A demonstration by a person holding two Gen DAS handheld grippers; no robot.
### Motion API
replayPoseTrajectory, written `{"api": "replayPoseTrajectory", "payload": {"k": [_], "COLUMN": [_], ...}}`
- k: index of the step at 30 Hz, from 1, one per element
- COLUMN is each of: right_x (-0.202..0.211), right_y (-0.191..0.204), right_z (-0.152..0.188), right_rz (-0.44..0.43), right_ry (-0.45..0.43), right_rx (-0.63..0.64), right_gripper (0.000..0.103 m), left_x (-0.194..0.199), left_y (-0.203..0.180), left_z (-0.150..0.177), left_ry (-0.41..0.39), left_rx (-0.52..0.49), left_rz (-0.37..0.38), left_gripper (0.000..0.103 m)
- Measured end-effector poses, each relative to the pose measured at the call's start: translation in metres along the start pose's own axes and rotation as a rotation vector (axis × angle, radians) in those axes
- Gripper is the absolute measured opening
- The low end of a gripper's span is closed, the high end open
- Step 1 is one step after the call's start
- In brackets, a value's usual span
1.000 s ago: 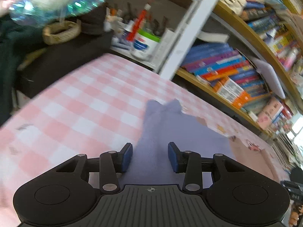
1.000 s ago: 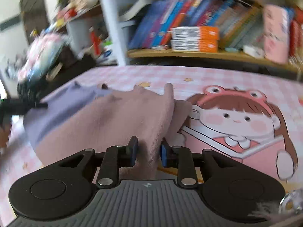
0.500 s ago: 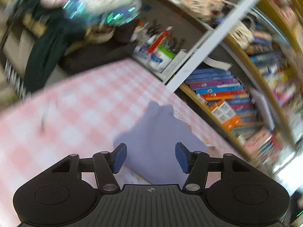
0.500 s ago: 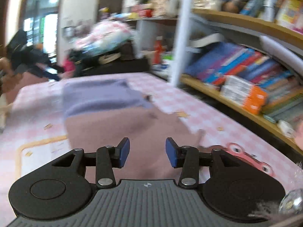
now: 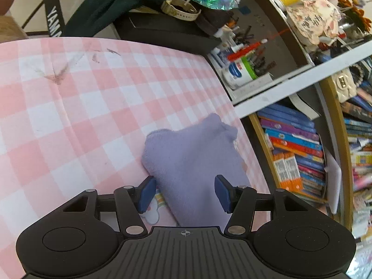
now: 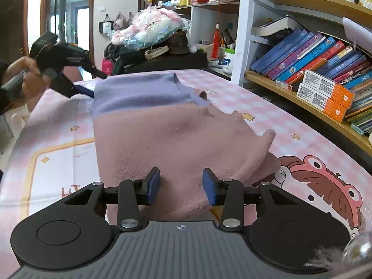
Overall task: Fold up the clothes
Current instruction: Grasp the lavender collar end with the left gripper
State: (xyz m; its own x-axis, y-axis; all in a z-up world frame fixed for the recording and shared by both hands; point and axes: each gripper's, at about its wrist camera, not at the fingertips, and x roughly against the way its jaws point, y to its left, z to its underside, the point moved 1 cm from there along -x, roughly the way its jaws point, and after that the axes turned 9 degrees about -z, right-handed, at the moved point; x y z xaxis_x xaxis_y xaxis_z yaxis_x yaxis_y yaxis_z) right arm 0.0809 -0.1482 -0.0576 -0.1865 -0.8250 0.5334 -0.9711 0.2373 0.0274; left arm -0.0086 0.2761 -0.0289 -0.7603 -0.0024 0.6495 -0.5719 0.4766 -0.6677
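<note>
Both my left tongs (image 5: 184, 191) and right tongs (image 6: 181, 186) stand apart, gripping nothing. The garment (image 6: 167, 139) looks half folded on the desk (image 6: 58, 162). I'd pinch both corners nearest the bookshelf (image 6: 302, 97) together, evenly.

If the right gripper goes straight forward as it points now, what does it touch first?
Most likely the pink cloth: the open right gripper points along it, with the purple cloth farther on. Its height above the fabric is unclear.

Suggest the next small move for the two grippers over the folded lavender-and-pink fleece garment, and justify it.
Probably lower the right gripper and close it on the folded lavender-and-pink fleece garment near its edge. Both it and the left gripper are open and hold nothing, and the garment lies loosely folded on the pink checked tablecloth.
</note>
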Motion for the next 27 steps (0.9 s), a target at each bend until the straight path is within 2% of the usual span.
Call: {"api": "replayPoseTrajectory", "payload": {"k": [10,12,15,18,20,27], "right_x": [0.0,0.001,0.0,0.0,0.0,0.001], "right_y": [0.001,0.001,0.003,0.003,0.003,0.003], "right_z": [0.002,0.002,0.002,0.002,0.003,0.004], "right_rz": [0.007,0.008,0.011,0.01,0.009,0.007], "right_ry": [-0.01,-0.01,-0.011,-0.011,-0.012,-0.012], "right_rx": [0.0,0.001,0.002,0.001,-0.001,-0.004], "right_gripper": [0.04,0.04,0.04,0.04,0.04,0.04], "left_x": [-0.003,-0.003,0.007,0.017,0.015,-0.006], "left_y": [-0.012,-0.016,-0.033,-0.061,-0.069,-0.031], "left_z": [0.01,0.011,0.014,0.023,0.028,0.019], "left_ry": [-0.056,-0.06,-0.12,-0.162,-0.175,-0.081], "left_rx": [0.054,0.045,-0.022,-0.204,-0.298,-0.097], "left_rz": [-0.048,-0.046,0.004,0.053,0.014,-0.005], "left_gripper": [0.053,0.046,0.044,0.044,0.045,0.045]}}
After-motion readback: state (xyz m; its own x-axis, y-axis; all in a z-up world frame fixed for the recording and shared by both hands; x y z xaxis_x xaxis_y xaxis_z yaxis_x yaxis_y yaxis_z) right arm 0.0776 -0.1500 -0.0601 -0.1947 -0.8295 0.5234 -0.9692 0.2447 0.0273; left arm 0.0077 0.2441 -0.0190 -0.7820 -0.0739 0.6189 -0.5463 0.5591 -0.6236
